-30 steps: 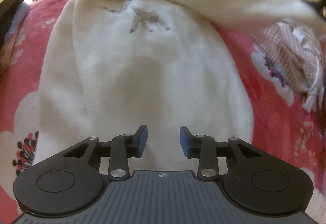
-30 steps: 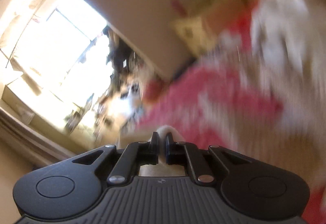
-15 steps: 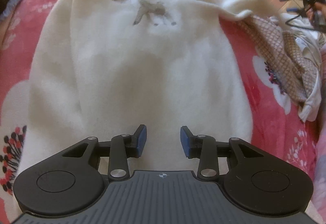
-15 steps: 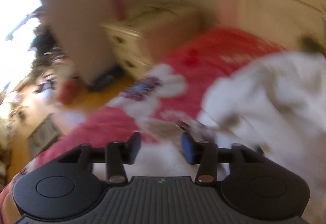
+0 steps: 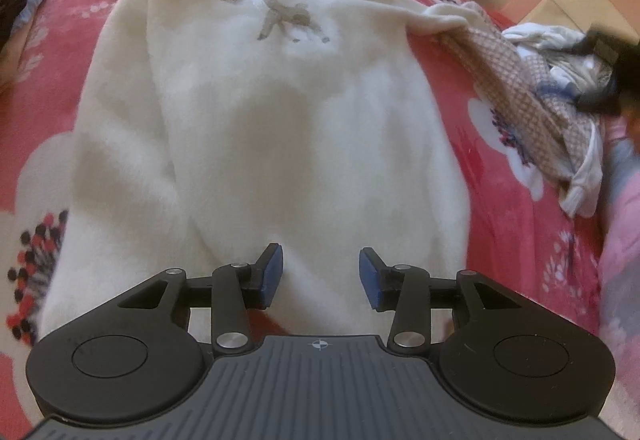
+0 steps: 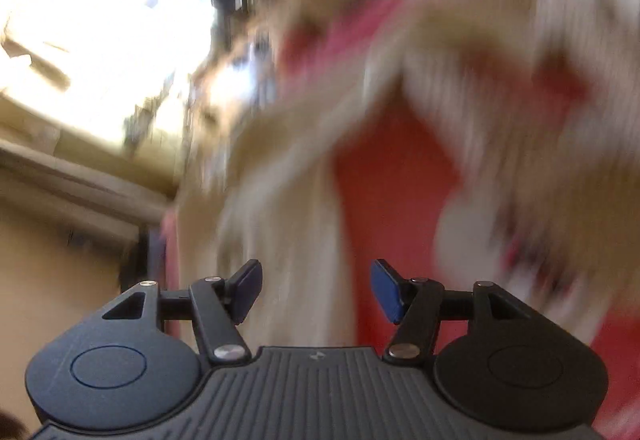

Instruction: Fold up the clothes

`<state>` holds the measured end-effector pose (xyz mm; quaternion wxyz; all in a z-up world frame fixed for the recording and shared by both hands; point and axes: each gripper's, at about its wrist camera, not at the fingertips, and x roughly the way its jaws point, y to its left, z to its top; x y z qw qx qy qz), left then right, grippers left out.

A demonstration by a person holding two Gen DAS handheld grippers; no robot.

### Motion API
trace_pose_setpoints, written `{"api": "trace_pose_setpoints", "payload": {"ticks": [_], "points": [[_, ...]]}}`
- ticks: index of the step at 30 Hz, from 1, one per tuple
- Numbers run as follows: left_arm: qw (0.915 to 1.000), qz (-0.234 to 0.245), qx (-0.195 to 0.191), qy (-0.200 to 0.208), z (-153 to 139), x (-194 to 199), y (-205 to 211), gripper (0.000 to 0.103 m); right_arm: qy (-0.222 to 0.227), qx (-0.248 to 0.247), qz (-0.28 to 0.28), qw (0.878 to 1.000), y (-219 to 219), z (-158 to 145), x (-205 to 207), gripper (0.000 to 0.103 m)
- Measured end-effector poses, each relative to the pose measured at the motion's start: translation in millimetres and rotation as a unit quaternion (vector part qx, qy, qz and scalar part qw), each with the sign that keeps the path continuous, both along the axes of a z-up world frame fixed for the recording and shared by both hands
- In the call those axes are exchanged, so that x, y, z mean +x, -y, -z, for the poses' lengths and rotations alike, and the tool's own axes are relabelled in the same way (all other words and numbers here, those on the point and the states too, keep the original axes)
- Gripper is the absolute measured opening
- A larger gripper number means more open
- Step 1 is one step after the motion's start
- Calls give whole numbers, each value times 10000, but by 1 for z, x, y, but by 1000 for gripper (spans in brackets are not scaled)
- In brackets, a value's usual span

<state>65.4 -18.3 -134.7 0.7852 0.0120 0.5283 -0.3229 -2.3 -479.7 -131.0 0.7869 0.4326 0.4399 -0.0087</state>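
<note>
our right gripper [image 6: 316, 290], a second ago clenched on the cream sweater's [image 5: 280, 128] sleeve [image 5: 444, 16], is released; sleeve lies upper right, unfolded. left gripper [image 5: 320, 276] released too.

Light: I see daylight from the far left, bright on the sweater [image 5: 288, 128].
Shadows: soft folds only; the bedspread [image 5: 500, 208] is evenly lit.
Left view: mostly sharp, slight blur at the right edge, fisheye bending at the rim.
Right view: heavy motion blur; a window [image 6: 100, 20] glares white; only the right gripper [image 6: 316, 290] is sharp.
</note>
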Motion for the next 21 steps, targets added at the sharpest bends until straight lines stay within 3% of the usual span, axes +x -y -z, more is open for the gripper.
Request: {"api": "trace_pose_setpoints", "payload": {"ticks": [5, 9, 11, 14, 17, 21], "points": [[9994, -332, 32, -90, -3, -5, -12, 40, -573, 701, -184, 9957, -60, 72, -6, 57], [9976, -673, 171, 2, -11, -6, -30, 40, -938, 1063, -360, 9893, -103, 117, -11, 40], [9958, -883, 234, 56, -16, -3, -43, 40, -941, 865, -607, 9899, -119, 112, -15, 18], [9908, -1200, 598, 173, -19, 6, -64, 40, -714, 592, -596, 9939, -112, 89, -22, 15], [9860, -1374, 941, -71, -7, 19, -83, 41, -479, 194, -575, 9970, -96, 53, -23, 14], [9857, -1430, 788, -429, 6, 28, -95, 47, -188, -569, -552, 9967, -69, 1, -8, 14]]}}
